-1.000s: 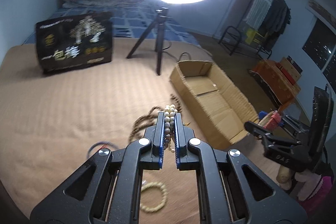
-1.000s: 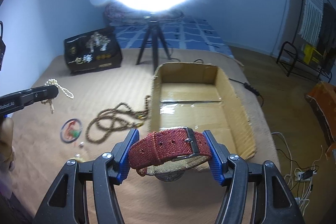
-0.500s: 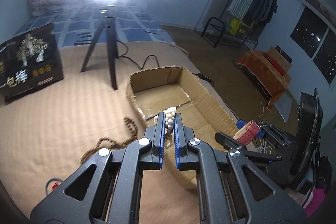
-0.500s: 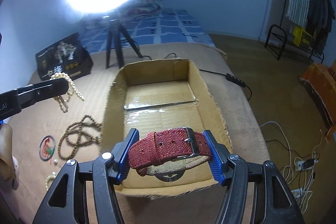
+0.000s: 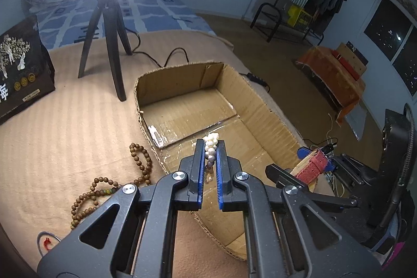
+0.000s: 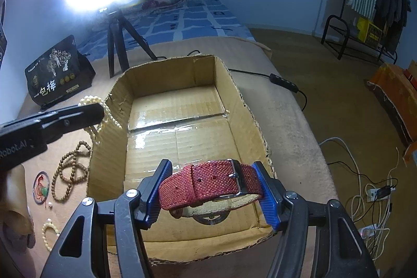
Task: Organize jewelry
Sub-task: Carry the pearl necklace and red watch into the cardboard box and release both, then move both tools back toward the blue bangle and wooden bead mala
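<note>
My left gripper [image 5: 210, 145] is shut on a white pearl necklace [image 5: 210, 147] and holds it above the open cardboard box [image 5: 263, 106]. In the right wrist view the pearls [image 6: 90, 100] hang from it at the box's left wall [image 6: 109, 127]. My right gripper [image 6: 211, 173] is shut on a red woven-strap watch [image 6: 208, 184], held over the box's near end; it also shows in the left wrist view [image 5: 311, 168]. A brown bead necklace [image 5: 109, 184] lies on the tan bedspread left of the box.
A ring light on a black tripod [image 5: 106, 25] stands behind the box. A black printed bag [image 6: 57, 74] sits at back left. A cream bead bracelet [image 6: 49, 228] and a ring with a red cord [image 6: 40, 189] lie left of the box. Cables [image 6: 365, 186] run on the floor at right.
Both grippers moved forward and rightward over the box, each keeping its hold. The pearl necklace went from above the bedspread to above the box interior.
</note>
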